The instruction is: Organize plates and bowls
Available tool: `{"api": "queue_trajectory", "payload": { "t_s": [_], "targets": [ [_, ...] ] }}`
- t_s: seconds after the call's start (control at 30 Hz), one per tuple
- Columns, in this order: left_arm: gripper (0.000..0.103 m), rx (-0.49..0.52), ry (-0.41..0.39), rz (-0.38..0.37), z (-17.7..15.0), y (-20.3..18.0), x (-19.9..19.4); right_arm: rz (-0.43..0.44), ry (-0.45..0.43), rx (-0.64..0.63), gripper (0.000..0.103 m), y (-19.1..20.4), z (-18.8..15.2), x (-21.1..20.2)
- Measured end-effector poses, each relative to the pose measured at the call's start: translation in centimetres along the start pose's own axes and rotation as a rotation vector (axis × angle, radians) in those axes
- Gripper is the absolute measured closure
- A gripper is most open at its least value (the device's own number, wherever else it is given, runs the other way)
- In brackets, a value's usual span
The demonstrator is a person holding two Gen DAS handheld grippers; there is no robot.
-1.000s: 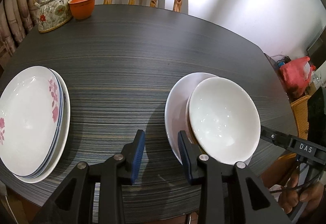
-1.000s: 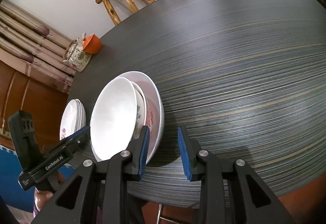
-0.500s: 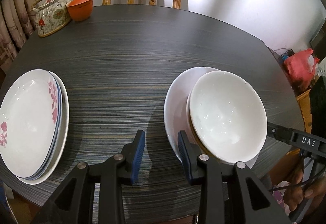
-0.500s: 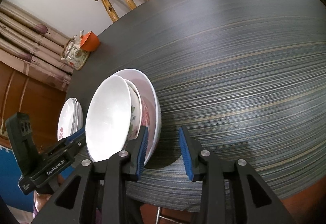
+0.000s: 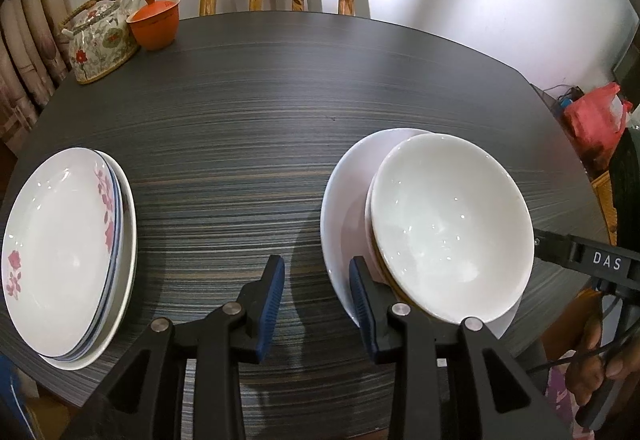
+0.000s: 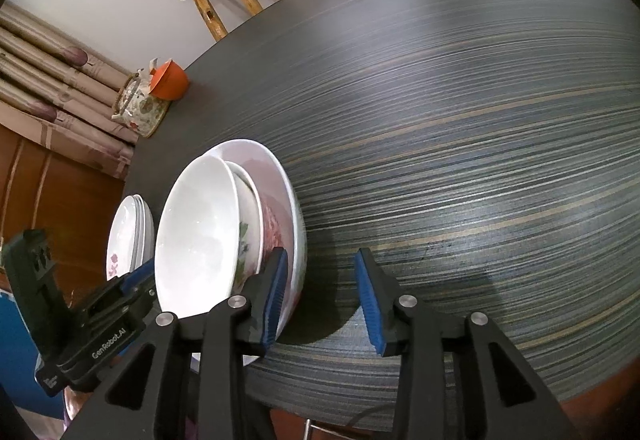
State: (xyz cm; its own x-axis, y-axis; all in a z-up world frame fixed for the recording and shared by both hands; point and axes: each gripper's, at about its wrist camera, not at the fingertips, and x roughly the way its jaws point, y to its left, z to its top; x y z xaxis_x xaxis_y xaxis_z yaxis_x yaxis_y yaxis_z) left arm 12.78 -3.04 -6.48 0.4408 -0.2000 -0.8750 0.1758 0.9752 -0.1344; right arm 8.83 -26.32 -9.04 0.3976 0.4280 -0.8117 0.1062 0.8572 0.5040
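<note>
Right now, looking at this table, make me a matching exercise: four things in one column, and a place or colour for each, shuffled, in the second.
Things:
1. teapot
2. lidded cup
3. plain white bowl
4. stack of plates

Descriptions:
A. orange, beside the teapot
B. pink flowers on the top one, at the table's left edge
C. floral, with a woven handle, at the far left corner
D. nested on top of another bowl, on a big plate

Pairs: 1-C, 2-A, 3-D, 4-B

Black fingers point(image 5: 362, 296) with blue ribbed pads, silver screws.
</note>
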Motion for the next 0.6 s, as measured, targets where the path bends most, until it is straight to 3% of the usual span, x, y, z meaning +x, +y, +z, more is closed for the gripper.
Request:
{"api": "queue_trajectory", "payload": {
  "t_s": [0.2,0.6],
  "targets": [
    [0.058,-0.008,-0.011,0.022,-0.1,0.5,0.0,-0.004,0.002,0.0,0.067,-0.3,0.5,0.4],
    [0.055,-0.02,-0.017,0.01,0.2,1.1,0.2,-0.002,0.008,-0.003,0.065,-0.5,0.7,0.7]
  ]
}}
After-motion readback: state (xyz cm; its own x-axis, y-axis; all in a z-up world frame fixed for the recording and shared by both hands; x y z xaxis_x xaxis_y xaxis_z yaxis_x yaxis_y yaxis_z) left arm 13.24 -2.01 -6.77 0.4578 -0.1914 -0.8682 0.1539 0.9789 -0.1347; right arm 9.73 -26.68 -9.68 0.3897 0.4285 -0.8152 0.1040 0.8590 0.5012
